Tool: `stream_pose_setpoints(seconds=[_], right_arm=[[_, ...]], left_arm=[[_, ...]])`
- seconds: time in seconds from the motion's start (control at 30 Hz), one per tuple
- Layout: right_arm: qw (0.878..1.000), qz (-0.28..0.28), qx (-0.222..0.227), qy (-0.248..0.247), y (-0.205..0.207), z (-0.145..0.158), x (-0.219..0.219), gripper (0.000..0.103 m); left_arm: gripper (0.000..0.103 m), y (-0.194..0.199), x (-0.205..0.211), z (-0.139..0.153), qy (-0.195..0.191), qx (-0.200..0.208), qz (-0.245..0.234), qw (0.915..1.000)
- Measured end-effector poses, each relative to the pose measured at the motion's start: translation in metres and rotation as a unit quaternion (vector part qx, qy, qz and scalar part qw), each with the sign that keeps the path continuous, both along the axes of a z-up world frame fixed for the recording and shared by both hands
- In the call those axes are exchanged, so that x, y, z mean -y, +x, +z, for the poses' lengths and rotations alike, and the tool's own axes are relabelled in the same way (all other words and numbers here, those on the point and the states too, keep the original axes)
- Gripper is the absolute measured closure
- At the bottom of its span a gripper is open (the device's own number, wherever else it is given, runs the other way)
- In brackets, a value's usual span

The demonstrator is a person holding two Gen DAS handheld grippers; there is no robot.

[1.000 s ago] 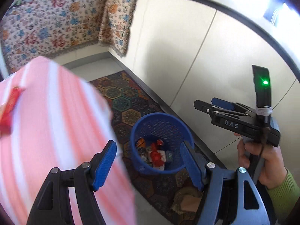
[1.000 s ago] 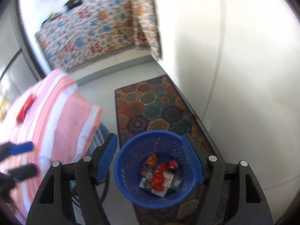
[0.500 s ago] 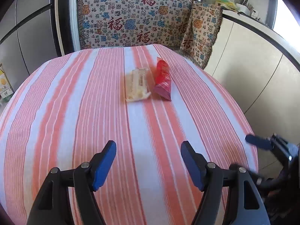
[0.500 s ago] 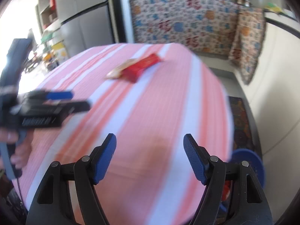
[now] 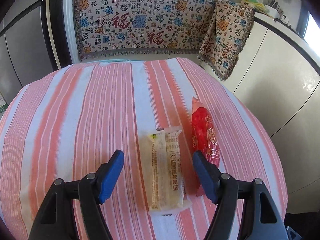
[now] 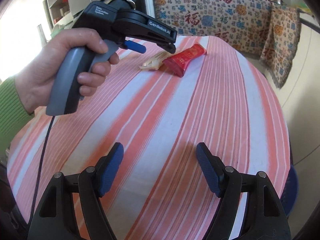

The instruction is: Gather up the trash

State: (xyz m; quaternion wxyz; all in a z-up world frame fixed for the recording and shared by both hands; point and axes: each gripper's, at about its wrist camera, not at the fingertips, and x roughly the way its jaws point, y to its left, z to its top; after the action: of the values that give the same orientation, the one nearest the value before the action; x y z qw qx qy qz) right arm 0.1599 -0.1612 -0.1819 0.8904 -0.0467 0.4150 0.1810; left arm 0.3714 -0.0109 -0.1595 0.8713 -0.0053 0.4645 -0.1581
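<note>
Two wrappers lie side by side on the pink striped tablecloth [image 5: 80, 120]: a pale yellowish wrapper [image 5: 168, 166] and a red wrapper [image 5: 204, 134]. My left gripper [image 5: 158, 160] is open and hovers over the pale wrapper, which lies between its blue fingers without the pads touching it. The red wrapper sits just outside its right finger. In the right wrist view, a hand holds the left gripper [image 6: 154, 48] above the pale wrapper [image 6: 153, 62] and the red wrapper [image 6: 185, 60]. My right gripper [image 6: 160, 154] is open over bare cloth, well short of them.
The rim of a blue bin [image 6: 291, 190] shows below the table's right edge. A patterned cloth [image 5: 140, 20] hangs over the counter behind the table. White cabinet fronts [image 5: 280, 80] run along the right. A green sleeve [image 6: 10, 104] and a cable [image 6: 42, 150] are at left.
Both grippers swung from above the blue bin on the floor to over the table. The left one then closed in on the wrappers until the pale one lay between its fingers.
</note>
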Motion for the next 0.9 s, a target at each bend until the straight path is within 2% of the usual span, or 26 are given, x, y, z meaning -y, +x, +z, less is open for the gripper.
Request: stream_pose_setpoints(seconds=[0.07,0.2,0.23,0.3,0.43,0.6,0.7,0.77,0.9], right_arm=[[1.0,-0.002,0.001,0.002,-0.001,0.0,0.0,0.026],[1.0,-0.002,0.003,-0.008,-0.002,0.0,-0.004,0.025],[1.0,-0.001,0.001,-0.01,-0.002,0.0,-0.005,0.024],[1.0,0.001,-0.006,-0.011,0.001,0.002,-0.006,0.024],[1.0,-0.013,-0.028,0.0,0.021,0.007,0.001,0.024],[0.997,-0.058,-0.048,0.036,0.084,0.019,0.01,0.024],[0.994,-0.067,-0.059,0.058,0.13,0.021,-0.002,0.024],[0.995,-0.066,-0.059,0.049,0.158,0.019,-0.018,0.024],[0.995,-0.081,-0.059,-0.001,0.198,0.004,-0.043,0.025]], left_arm=[[0.031,0.001,0.003,-0.006,0.013,-0.004,-0.008,0.9999],[0.079,-0.004,-0.003,-0.008,0.014,0.006,-0.013,0.9998],[0.083,-0.006,-0.007,-0.008,0.008,0.004,-0.015,0.9998],[0.083,-0.011,-0.016,-0.005,0.001,0.003,-0.009,1.0],[0.083,-0.039,-0.051,0.003,0.016,0.013,0.008,0.9998],[0.083,-0.084,-0.098,0.005,0.03,0.013,0.039,0.9987],[0.083,-0.106,-0.116,0.001,0.033,0.013,0.057,0.9978],[0.083,-0.117,-0.122,-0.001,0.031,0.014,0.066,0.9972],[0.083,-0.132,-0.125,-0.002,0.029,0.018,0.071,0.9969]])
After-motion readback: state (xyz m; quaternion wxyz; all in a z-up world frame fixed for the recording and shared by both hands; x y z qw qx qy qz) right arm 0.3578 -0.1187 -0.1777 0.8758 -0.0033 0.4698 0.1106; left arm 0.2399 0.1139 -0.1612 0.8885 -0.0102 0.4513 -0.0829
